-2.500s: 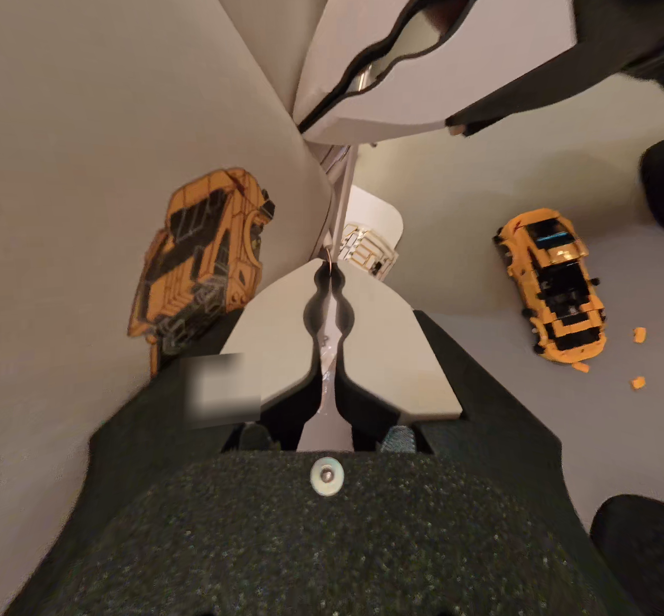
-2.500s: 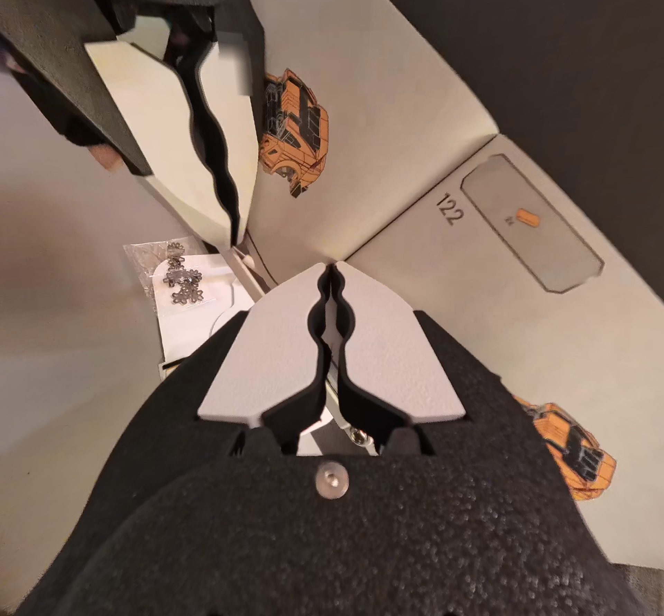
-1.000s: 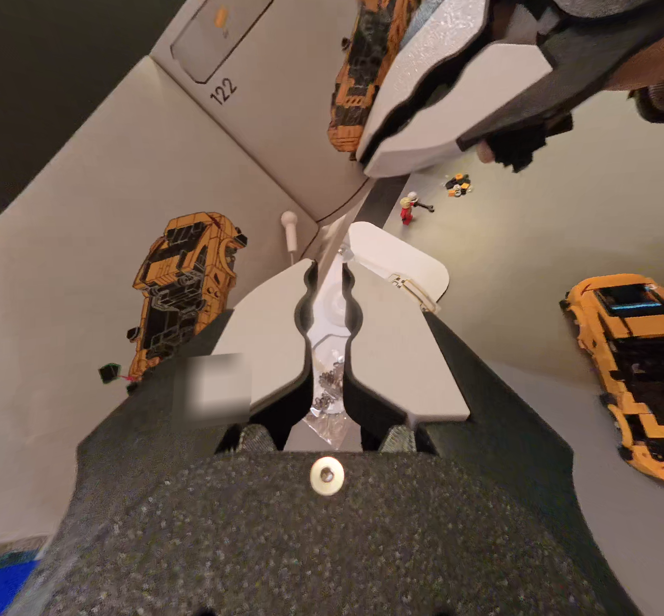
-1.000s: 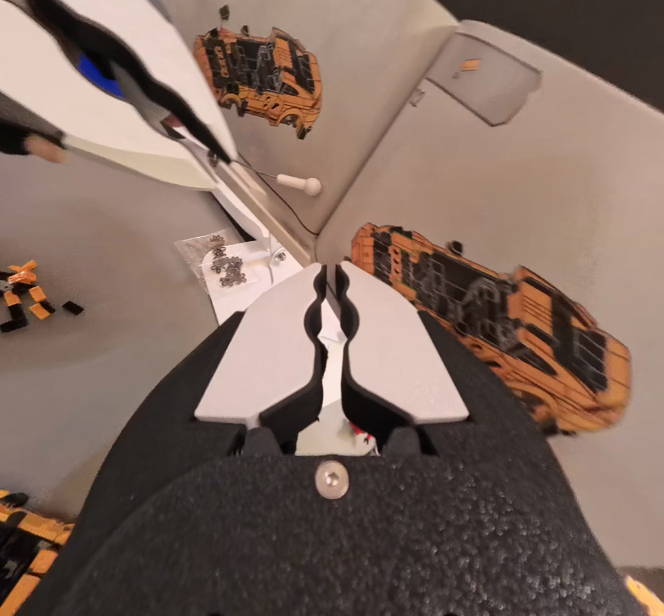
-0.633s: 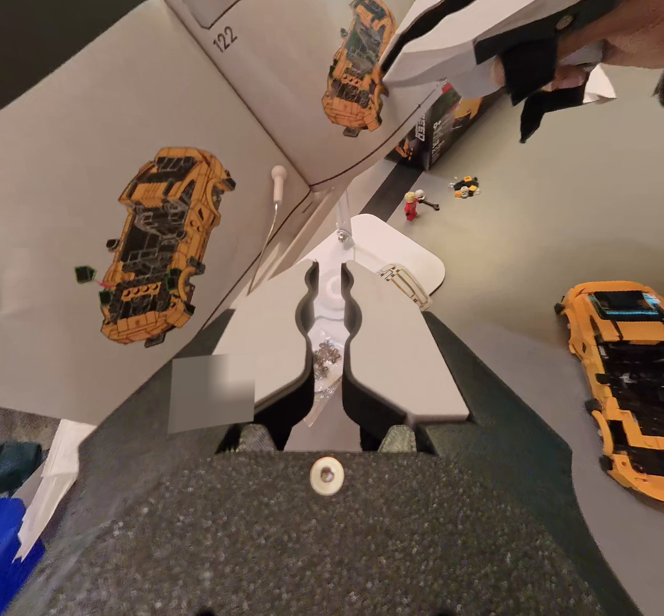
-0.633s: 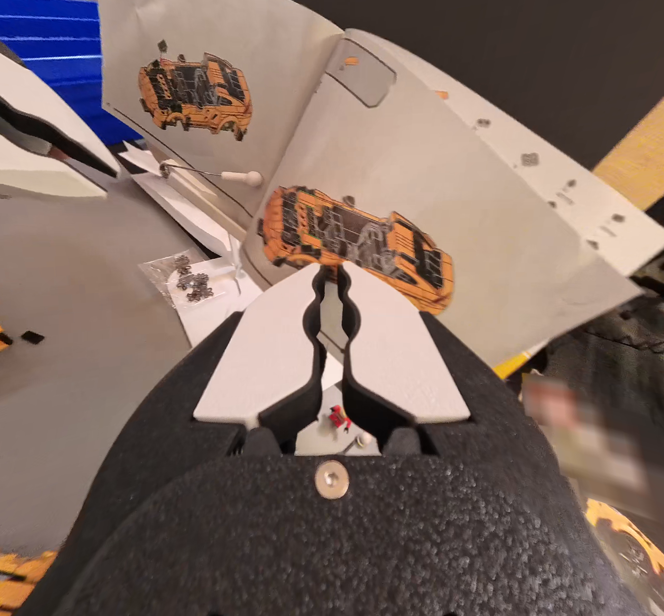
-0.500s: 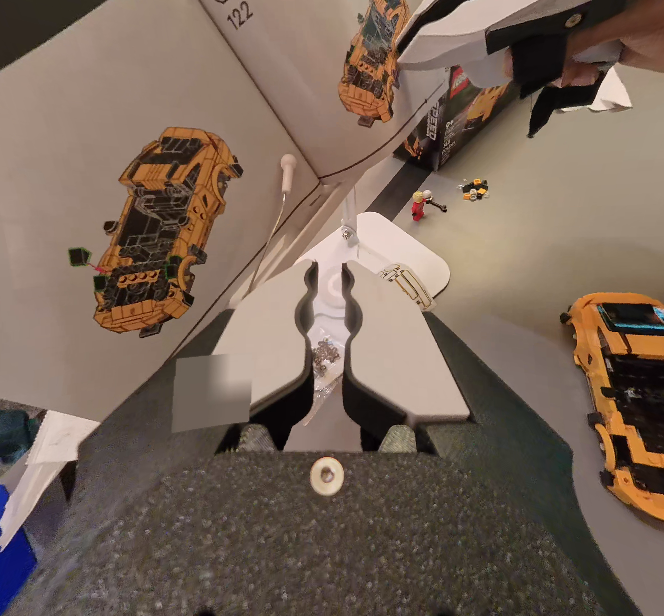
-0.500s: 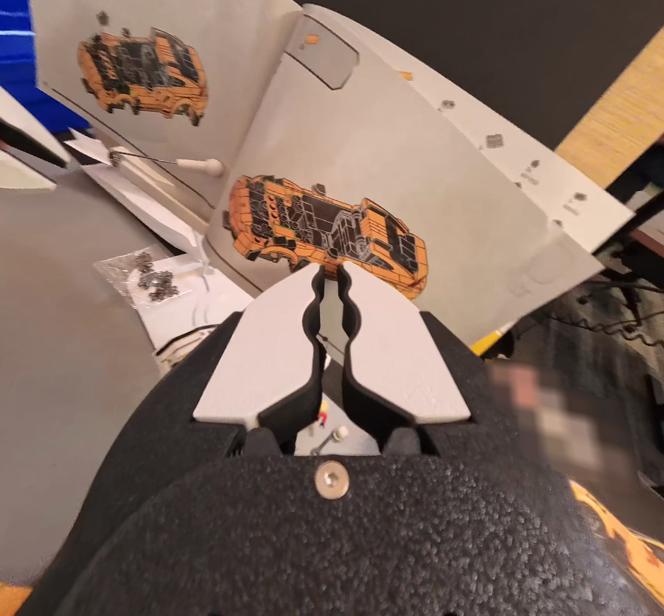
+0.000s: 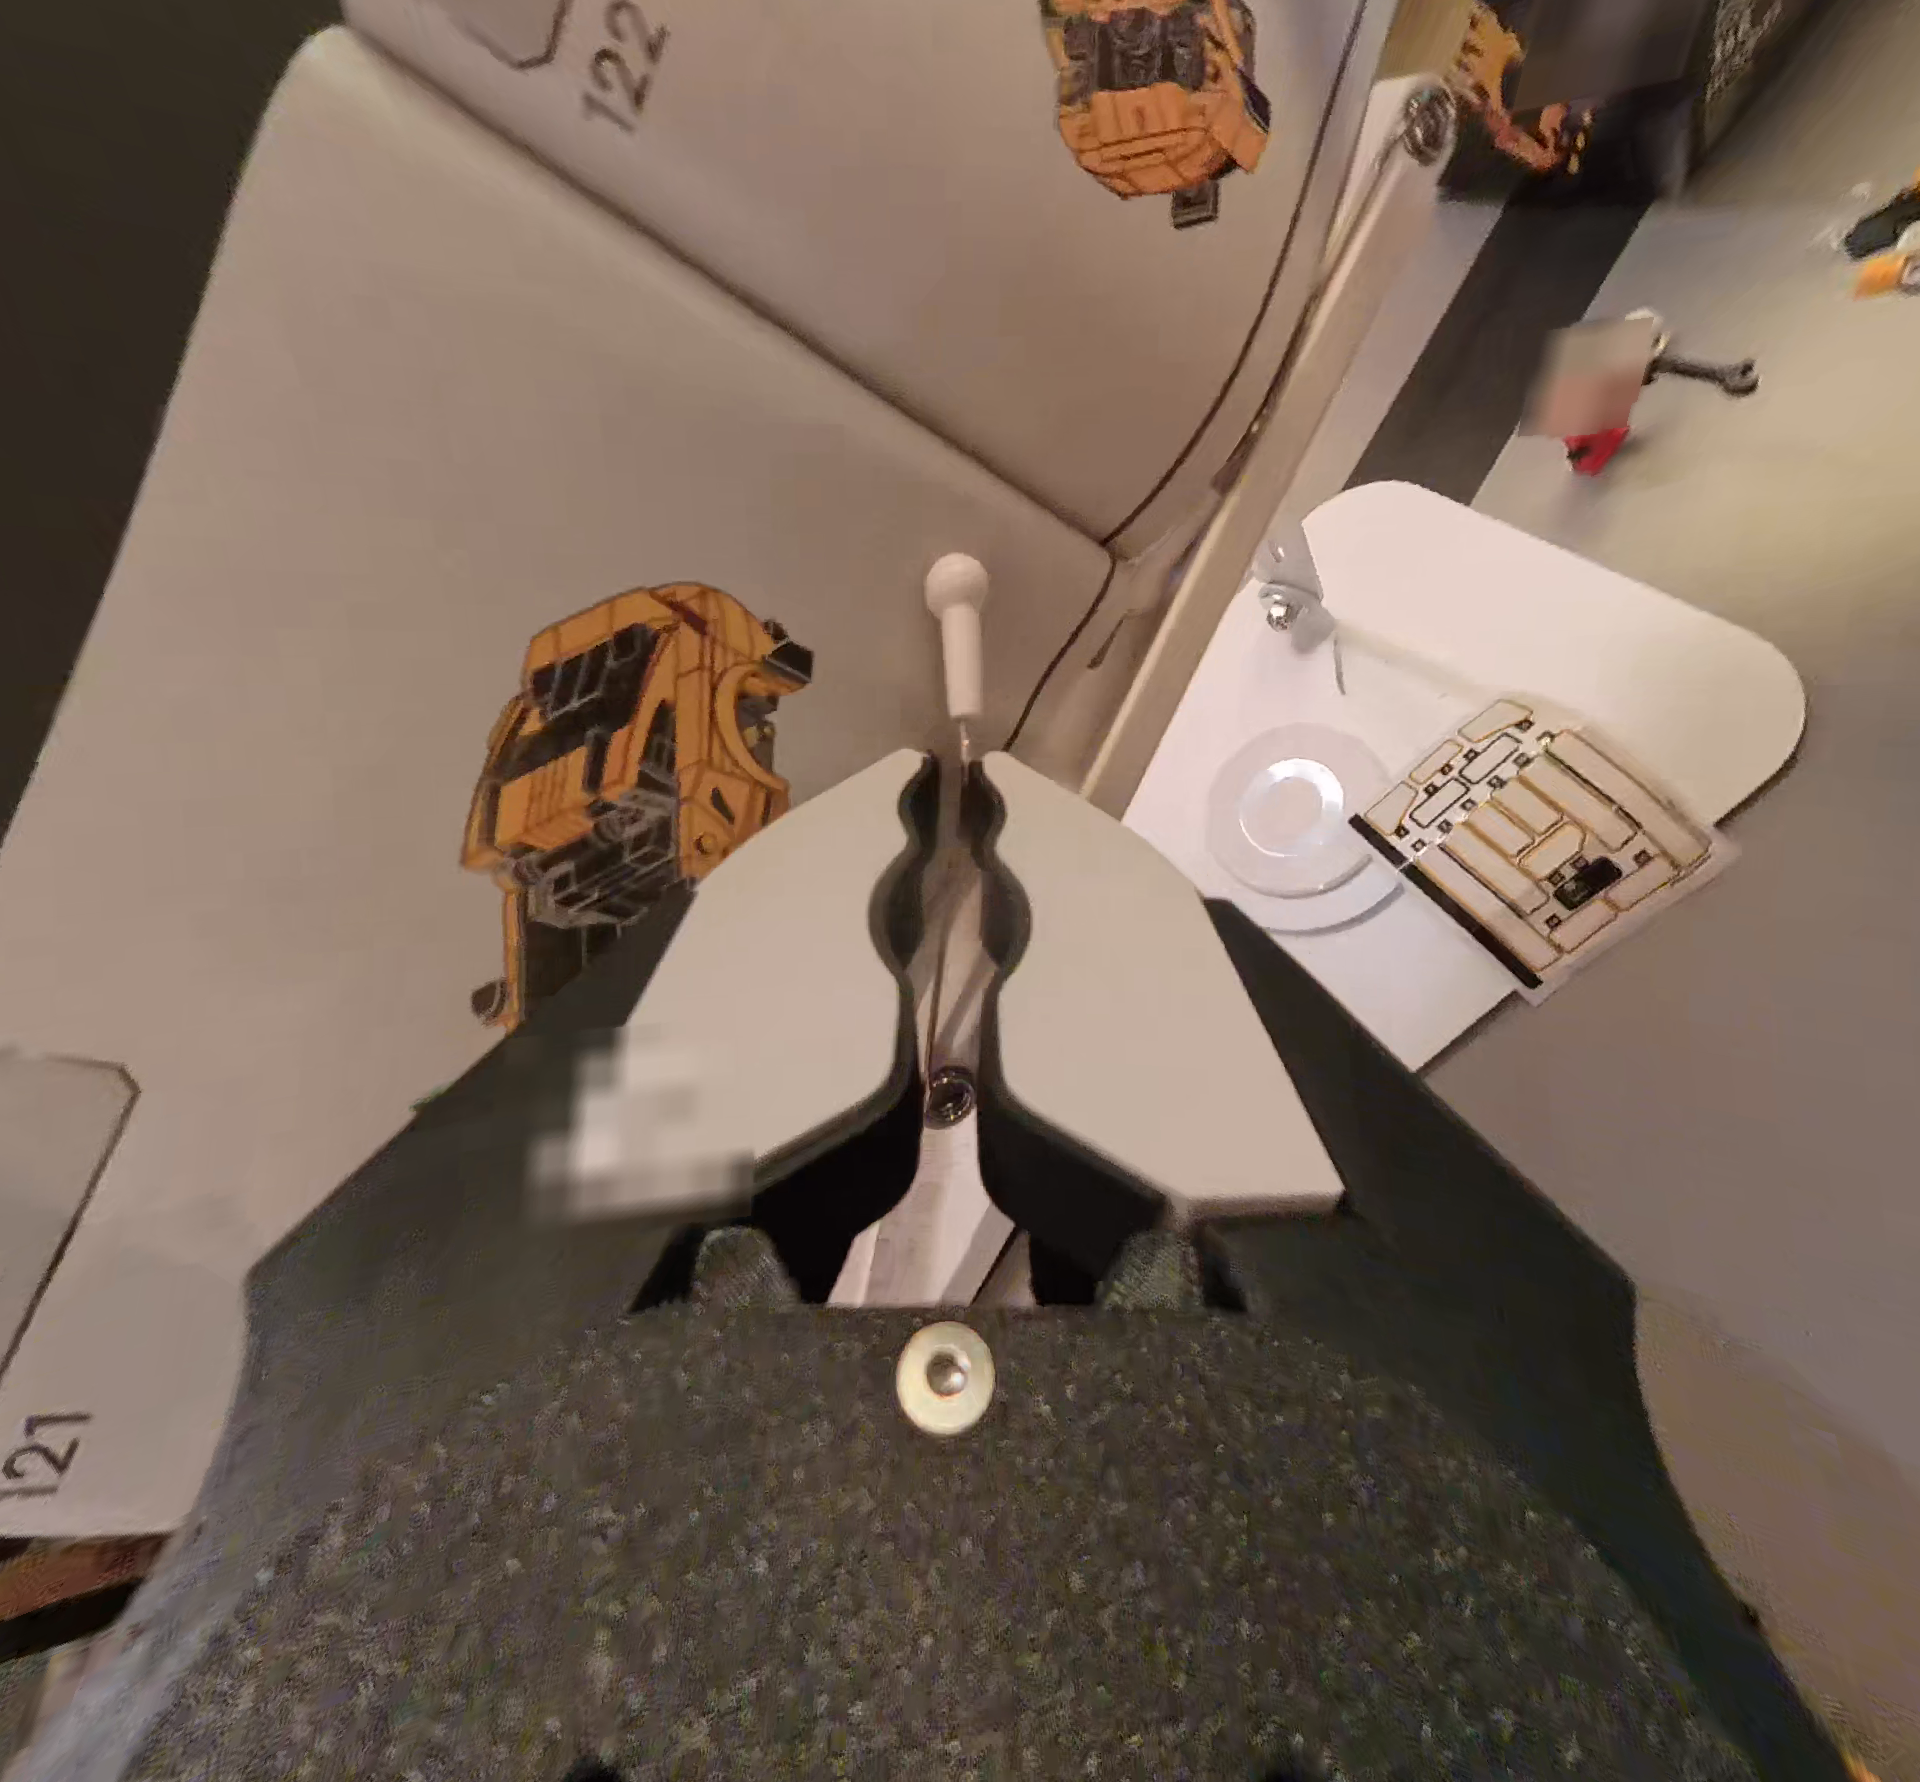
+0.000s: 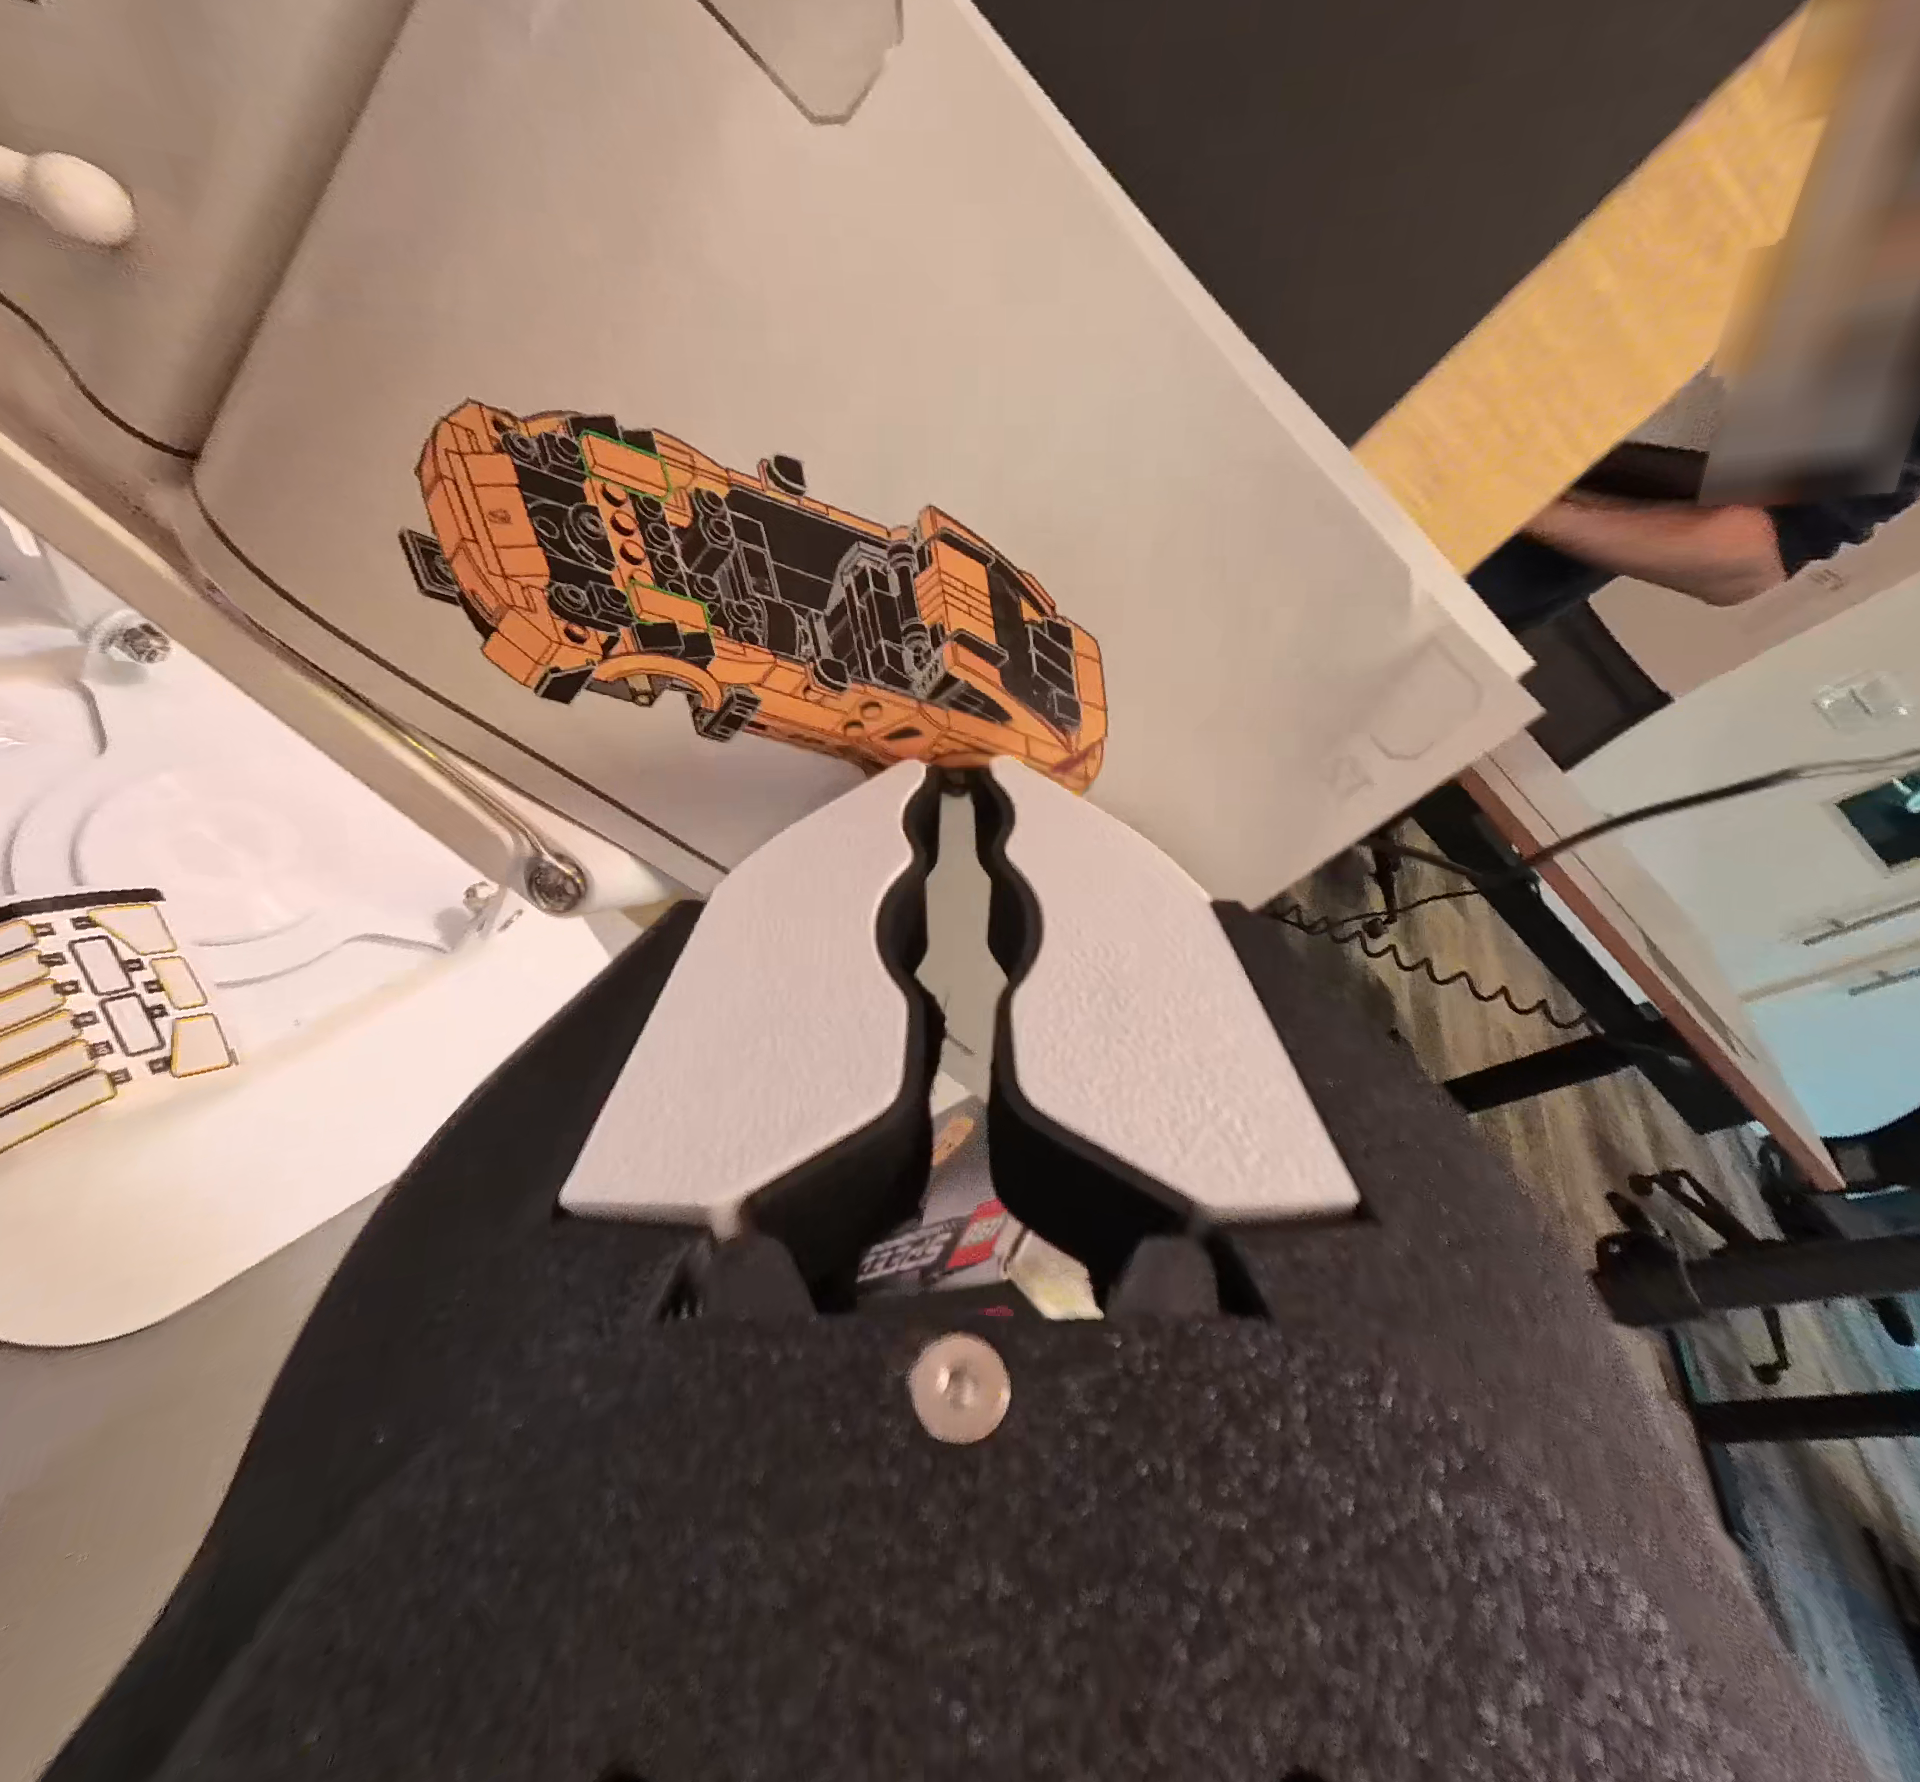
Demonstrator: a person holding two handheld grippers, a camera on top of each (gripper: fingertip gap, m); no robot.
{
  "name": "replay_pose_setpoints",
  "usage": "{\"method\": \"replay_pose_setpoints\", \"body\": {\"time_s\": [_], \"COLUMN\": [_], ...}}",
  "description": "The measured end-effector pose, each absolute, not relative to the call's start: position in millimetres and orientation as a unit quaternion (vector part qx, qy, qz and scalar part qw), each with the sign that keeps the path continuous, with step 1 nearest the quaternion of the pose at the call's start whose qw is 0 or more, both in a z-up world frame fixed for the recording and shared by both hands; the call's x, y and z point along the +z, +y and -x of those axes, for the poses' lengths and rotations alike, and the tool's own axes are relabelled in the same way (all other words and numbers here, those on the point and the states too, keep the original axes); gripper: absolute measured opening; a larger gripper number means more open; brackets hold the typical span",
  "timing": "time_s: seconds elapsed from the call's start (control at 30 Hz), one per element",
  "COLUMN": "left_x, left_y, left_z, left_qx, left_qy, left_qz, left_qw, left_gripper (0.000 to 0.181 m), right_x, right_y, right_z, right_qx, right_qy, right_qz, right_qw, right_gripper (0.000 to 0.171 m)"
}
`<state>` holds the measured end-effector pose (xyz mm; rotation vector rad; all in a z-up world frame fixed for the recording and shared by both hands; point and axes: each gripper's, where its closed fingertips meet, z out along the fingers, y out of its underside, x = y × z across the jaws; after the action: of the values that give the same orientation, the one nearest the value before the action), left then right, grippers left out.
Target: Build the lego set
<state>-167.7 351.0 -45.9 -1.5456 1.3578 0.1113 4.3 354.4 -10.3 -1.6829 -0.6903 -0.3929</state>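
Observation:
The open instruction booklet (image 9: 416, 537) stands on a white book stand (image 9: 1558, 610); its pages show drawings of an orange car. My left gripper (image 9: 953, 768) is at the foot of the left page, shut on the thin wire of the white-tipped page holder (image 9: 956, 610), which runs down the slit between the fingers. My right gripper (image 10: 956, 778) is shut, its tips at the lower edge of the right page (image 10: 831, 278), just under the car drawing (image 10: 748, 600). I cannot tell whether it pinches the page. The built car is out of view.
A sticker sheet (image 9: 1527, 849) lies on the stand's base, also in the right wrist view (image 10: 83, 994). A minifigure (image 9: 1595, 444), loose pieces (image 9: 1886, 226) and the dark set box (image 9: 1766, 18) are beyond. A person's arm (image 10: 1662, 537), desks and cables are at the right. One gripper's finger ends stand about 20 cm off the other's.
My left gripper has dropped to the page-holder wire and its jaws have narrowed. My right gripper has slid right along the bottom of the right page and left the left wrist view.

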Motion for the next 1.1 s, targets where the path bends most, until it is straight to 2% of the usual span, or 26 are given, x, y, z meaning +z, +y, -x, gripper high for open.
{"method": "replay_pose_setpoints", "body": {"time_s": [0.23,0.37,0.5,0.63,1.1], "left_x": [-49,-49,-49,-50,-42], "left_y": [349,349,349,348,338], "left_z": [167,166,166,166,168], "left_qx": [0.043,0.040,0.032,0.024,0.029], "left_qy": [0.565,0.564,0.561,0.564,0.599], "left_qz": [0.638,0.642,0.646,0.643,0.574], "left_qw": [0.521,0.518,0.517,0.518,0.557], "left_gripper": [0.000,0.000,0.000,0.000,0.000], "right_x": [-13,17,8,-7,-13], "right_y": [340,318,322,355,358], "right_z": [-8,57,122,112,138], "right_qx": [-0.168,-0.142,-0.121,-0.175,-0.085], "right_qy": [-0.261,-0.321,-0.406,-0.411,-0.434], "right_qz": [0.747,0.701,0.682,0.691,0.681], "right_qw": [0.588,0.621,0.596,0.568,0.584], "right_gripper": [0.008,0.004,0.004,0.000,0.000]}}
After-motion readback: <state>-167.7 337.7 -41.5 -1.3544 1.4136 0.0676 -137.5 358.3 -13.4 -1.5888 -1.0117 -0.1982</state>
